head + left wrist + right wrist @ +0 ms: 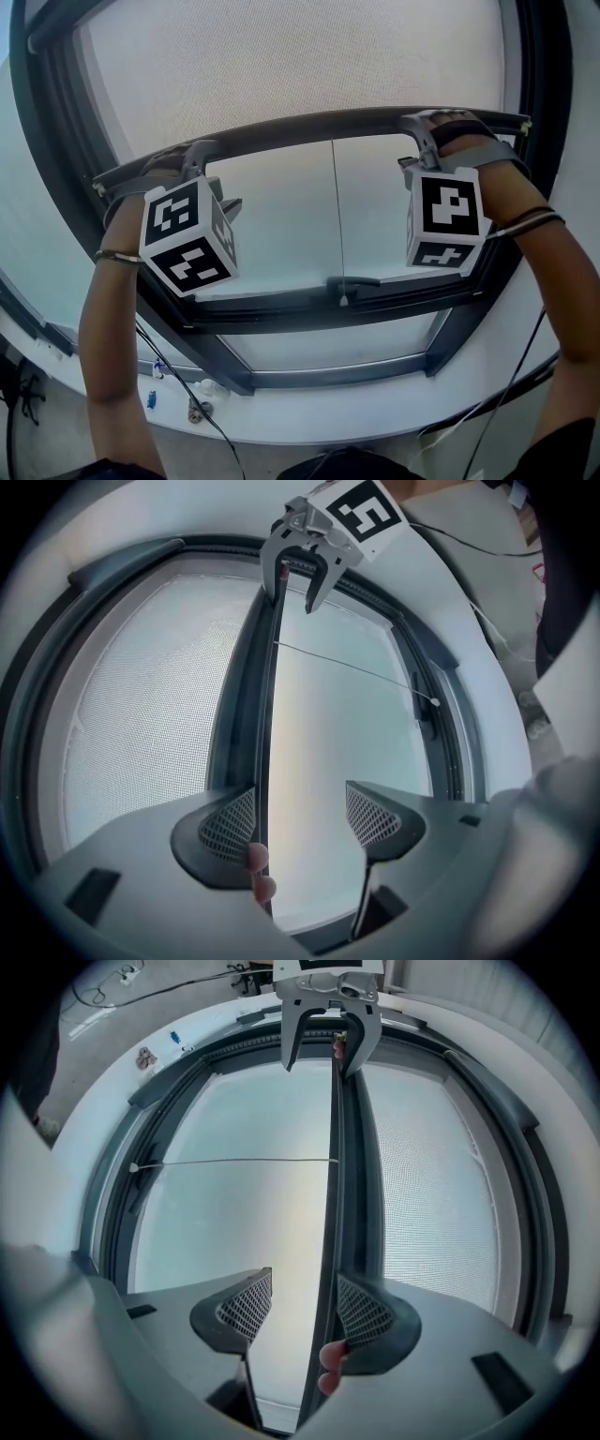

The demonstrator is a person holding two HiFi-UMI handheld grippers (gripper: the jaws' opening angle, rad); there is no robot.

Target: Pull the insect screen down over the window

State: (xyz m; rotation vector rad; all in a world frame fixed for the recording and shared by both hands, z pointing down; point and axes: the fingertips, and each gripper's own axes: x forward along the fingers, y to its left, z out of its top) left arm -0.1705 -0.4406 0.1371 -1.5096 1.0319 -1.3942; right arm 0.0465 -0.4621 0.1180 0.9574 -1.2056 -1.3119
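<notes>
Left gripper (300,817) and right gripper (302,1305), jaws apart, straddle the screen bar (319,122) above white sill (328,424).

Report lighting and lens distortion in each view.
Head view: backlit by the pale glass, and the wide lens bows the screen bar. Left gripper view: dark vignette at the corners, glass washed out, mesh crisp. Right gripper view: same vignette, frame bent into an arc.

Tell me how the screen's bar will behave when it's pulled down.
The bar is probably stiff: it runs as one even line between the left gripper and right gripper. The mesh above looks thin and light, so it would likely follow easily. Pulled on one end only, the bar may tilt and jam.
</notes>
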